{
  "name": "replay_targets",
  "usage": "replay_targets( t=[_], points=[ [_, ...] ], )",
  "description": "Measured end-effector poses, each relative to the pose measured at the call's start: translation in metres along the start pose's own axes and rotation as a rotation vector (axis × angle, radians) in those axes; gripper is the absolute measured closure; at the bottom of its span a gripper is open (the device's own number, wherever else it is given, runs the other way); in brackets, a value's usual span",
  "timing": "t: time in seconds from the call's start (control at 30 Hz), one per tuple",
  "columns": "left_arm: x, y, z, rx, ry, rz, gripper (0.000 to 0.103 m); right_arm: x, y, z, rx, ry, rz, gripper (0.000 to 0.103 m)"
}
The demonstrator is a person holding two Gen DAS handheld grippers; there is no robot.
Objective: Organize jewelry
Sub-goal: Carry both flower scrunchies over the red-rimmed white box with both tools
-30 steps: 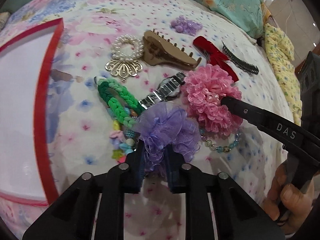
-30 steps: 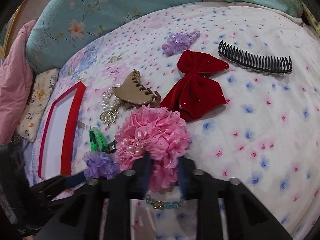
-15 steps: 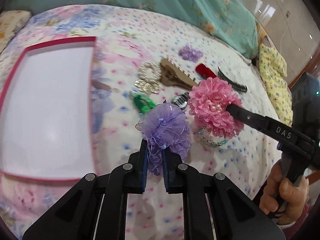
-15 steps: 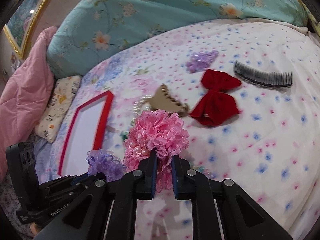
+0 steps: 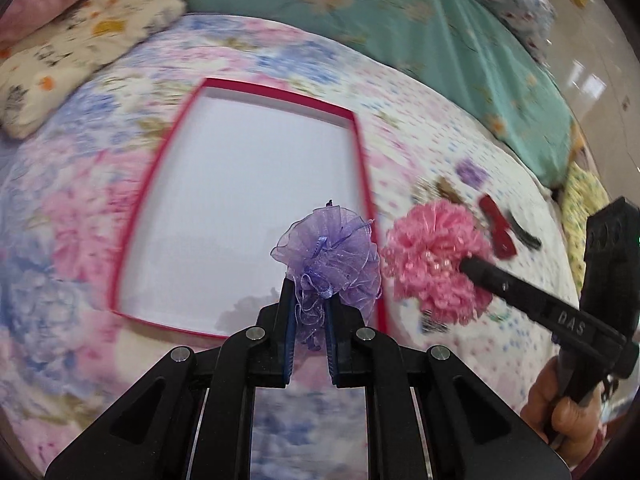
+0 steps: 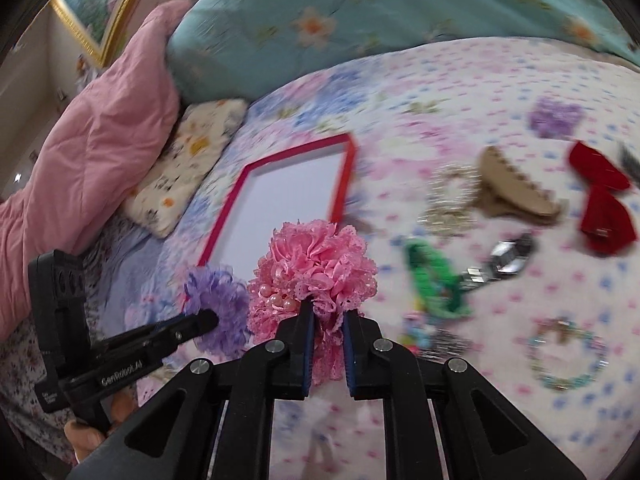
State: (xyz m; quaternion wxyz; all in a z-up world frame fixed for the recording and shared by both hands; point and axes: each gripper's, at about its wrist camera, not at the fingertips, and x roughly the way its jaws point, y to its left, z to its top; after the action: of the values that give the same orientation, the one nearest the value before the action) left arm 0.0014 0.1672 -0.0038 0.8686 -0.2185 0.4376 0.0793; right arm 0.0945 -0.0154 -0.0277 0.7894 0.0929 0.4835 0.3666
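My left gripper (image 5: 309,298) is shut on a purple organza scrunchie (image 5: 330,250), held in the air over the near right corner of a shallow red-rimmed white tray (image 5: 360,160). Just to its right, my right gripper (image 6: 326,314) is shut on a pink lace scrunchie (image 6: 316,264) with pearl beads, also lifted off the bed. In the right wrist view the tray (image 6: 346,168) lies beyond both scrunchies, with the left gripper (image 6: 208,320) and its purple scrunchie (image 6: 220,300) at the lower left.
On the floral bedspread to the right lie a tan claw clip (image 6: 516,184), a red velvet bow (image 6: 604,204), a green braided band (image 6: 432,280), a pearl bracelet (image 6: 452,192), a beaded bracelet (image 6: 564,356) and a small purple hair tie (image 6: 556,116). Pillows (image 6: 192,160) line the bed's far side.
Both grippers lifted their scrunchies off the pile and carried them left toward the tray. The tray now fills the middle of the left wrist view; the remaining accessories fell away to the right.
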Motion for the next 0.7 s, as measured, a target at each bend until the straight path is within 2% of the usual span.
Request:
replay_targets(
  t=[0.23, 0.33, 0.5, 0.7],
  points=[
    [0.011, 0.051, 0.007, -0.069, 0.026, 0.063, 0.092, 0.048, 0.038, -0.001, -0.06, 0.079, 0.045, 0.091],
    [0.018, 0.06, 0.006, -0.085, 0.045, 0.073, 0.092, 0.064, 0.046, -0.004, -0.077, 0.11, 0.037, 0.091],
    [0.032, 0.071, 0.004, -0.099, 0.075, 0.111, 0.091, 0.087, 0.045, -0.011, -0.086, 0.154, 0.006, 0.091],
    [0.041, 0.076, 0.004, -0.106, 0.096, 0.121, 0.08, 0.097, 0.038, -0.014, -0.073, 0.188, -0.007, 0.087]
  ],
)
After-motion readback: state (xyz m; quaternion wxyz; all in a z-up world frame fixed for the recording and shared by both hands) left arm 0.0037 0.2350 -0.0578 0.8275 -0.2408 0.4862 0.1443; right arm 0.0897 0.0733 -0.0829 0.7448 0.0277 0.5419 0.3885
